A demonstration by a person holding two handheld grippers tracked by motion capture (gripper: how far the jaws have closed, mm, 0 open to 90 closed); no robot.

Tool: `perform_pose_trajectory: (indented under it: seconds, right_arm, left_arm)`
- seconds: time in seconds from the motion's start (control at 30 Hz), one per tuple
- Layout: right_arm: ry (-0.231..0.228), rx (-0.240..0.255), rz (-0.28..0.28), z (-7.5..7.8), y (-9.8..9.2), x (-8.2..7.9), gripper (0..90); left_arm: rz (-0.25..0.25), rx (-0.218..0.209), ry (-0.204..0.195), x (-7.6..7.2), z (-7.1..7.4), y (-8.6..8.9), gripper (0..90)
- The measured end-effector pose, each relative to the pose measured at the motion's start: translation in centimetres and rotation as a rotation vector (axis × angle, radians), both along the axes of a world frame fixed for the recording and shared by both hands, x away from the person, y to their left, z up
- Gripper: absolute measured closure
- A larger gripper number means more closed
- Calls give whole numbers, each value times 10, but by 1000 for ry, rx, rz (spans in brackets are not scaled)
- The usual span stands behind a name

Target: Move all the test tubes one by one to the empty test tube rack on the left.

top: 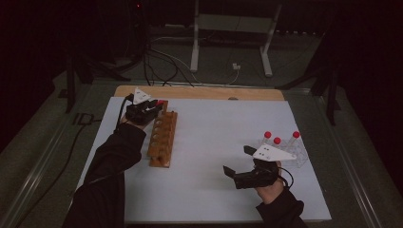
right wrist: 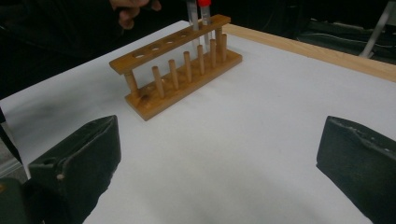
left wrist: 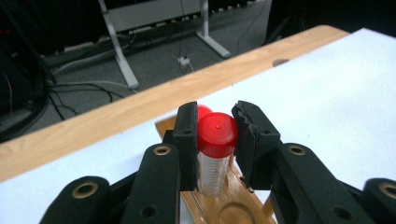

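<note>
Clamped between the jaws of the left hand-held gripper (left wrist: 215,140), a red-capped tube (left wrist: 215,154) is held upright over the wooden rack (top: 162,137) for seating, while the right hand-held gripper (top: 240,161) is kept wide apart near three waiting tubes (top: 280,140).

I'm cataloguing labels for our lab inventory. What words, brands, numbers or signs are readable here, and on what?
No readable text in any view.
Tube held in the left hand-held gripper: fine graduation marks down its clear wall, too small and blurred to read; its red cap is plain.
Wooden rack: no marking visible.
Red-capped tubes beside the right hand-held gripper: too small to tell.
</note>
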State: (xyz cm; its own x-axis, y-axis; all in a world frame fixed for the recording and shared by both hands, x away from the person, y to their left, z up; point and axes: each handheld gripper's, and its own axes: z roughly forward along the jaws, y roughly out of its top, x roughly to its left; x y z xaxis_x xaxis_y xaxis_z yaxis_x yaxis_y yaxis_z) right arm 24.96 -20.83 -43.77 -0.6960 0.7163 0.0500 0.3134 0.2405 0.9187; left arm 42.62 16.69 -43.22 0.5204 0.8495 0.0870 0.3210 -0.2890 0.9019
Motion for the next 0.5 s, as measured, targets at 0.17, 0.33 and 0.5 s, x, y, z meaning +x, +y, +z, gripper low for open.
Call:
perform_pose_trajectory:
  seconds: [0.17,0.33,0.5]
  right_arm:
    - [0,1,0,0,0,0,0]
    - [2,1,3,0,0,0,0]
    - [1,3,8,2,0,-1,0]
  left_arm:
    - [6,0,20,1,-7,0,720]
    - [9,-1,31,1,-10,2,719]
    - [5,2,41,1,-9,1,711]
